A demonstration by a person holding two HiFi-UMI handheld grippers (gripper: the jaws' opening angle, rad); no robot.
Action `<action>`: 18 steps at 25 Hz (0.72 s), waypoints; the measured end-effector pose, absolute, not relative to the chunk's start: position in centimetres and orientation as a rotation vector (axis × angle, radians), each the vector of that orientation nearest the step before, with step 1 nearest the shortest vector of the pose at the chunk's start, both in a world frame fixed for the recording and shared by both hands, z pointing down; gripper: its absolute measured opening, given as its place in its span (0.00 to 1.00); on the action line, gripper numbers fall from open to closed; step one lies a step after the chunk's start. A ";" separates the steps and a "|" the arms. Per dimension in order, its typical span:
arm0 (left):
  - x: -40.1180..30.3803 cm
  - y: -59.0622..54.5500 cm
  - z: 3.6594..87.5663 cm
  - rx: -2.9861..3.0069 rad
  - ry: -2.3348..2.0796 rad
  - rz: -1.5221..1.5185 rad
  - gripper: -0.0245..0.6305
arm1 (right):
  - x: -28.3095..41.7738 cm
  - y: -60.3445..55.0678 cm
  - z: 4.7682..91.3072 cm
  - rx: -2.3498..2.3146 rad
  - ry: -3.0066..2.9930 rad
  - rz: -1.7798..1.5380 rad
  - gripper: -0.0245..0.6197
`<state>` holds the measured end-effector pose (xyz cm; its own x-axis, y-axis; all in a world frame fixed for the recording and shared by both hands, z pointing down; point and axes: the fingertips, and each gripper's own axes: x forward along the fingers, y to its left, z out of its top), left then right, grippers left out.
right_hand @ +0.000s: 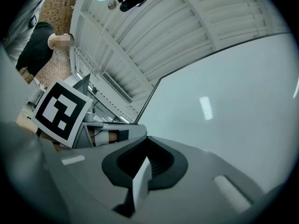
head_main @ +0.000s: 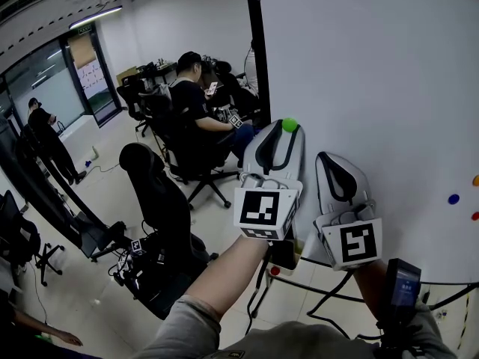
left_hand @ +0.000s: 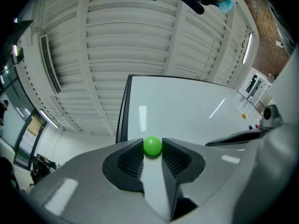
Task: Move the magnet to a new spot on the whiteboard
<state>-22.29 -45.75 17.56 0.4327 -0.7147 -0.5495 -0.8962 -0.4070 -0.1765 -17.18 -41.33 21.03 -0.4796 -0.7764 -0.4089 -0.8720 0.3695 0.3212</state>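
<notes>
Whiteboard (head_main: 374, 66) fills my right. My left gripper (head_main: 287, 134) has its jaws clamped on the green magnet (left_hand: 152, 145) near the board's left edge. My right gripper (right_hand: 140, 164) has its jaws together, empty. I judge this the carrying step; next I press the magnet onto bare board, then release.

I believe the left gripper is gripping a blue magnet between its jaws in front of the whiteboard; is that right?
Not quite: the magnet is green, not blue. The left gripper view shows the left gripper gripping it between its jaws in front of the whiteboard.
</notes>
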 end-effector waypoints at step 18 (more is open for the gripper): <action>-21.3 -42.9 18.9 -2.155 1.396 0.539 0.09 | -15.5 -40.7 21.7 -1.491 2.466 0.718 0.05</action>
<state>-21.27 -42.90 18.93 0.3921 -0.7150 -0.5788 -0.9185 -0.3395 -0.2028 -15.53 -40.74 21.74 -0.4848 -0.7863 -0.3831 -0.8690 0.3835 0.3126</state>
